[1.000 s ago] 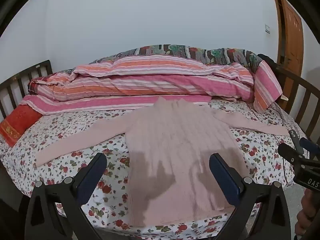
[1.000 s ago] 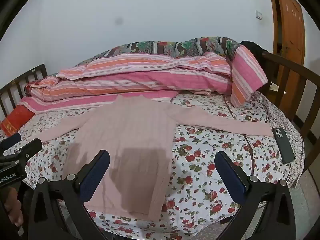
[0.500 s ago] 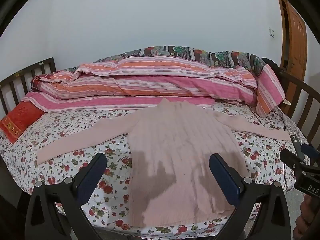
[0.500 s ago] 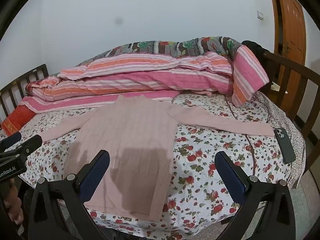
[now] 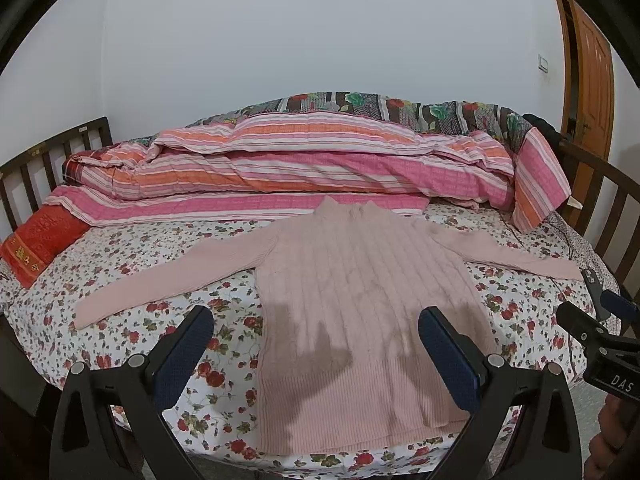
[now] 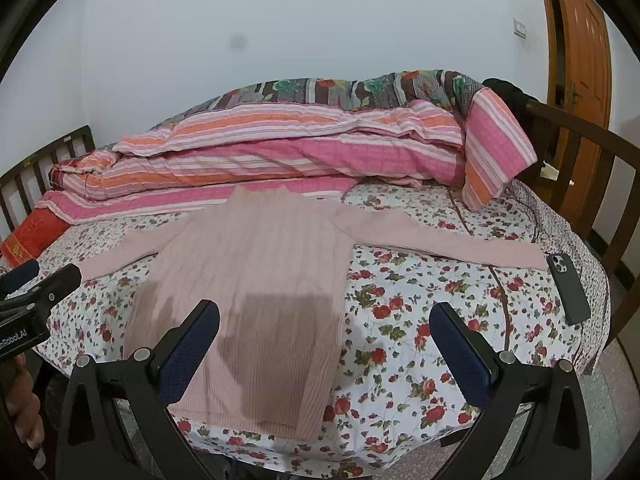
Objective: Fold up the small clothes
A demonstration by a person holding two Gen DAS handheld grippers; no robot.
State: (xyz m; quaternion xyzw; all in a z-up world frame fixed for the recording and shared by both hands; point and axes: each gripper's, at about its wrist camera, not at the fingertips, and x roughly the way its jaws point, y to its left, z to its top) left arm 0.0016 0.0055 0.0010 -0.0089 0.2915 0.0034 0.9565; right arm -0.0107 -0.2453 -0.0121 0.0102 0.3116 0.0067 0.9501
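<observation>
Left hand-held gripper spread wide, right hand-held gripper likewise, both empty

Even, moderately bright indoor light is falling from behind the cameras, casting gripper shadows across the pink sweater. Fisheye distortion is bending edges; corners are vignetting black.

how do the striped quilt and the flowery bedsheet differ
The pink-and-orange striped quilt is bunched in thick folds along the bed's far side; the white rose-print bedsheet lies flat. The quilt carries nothing visible; the sheet carries the pale pink ribbed sweater. Both are patterned bedding.
</observation>
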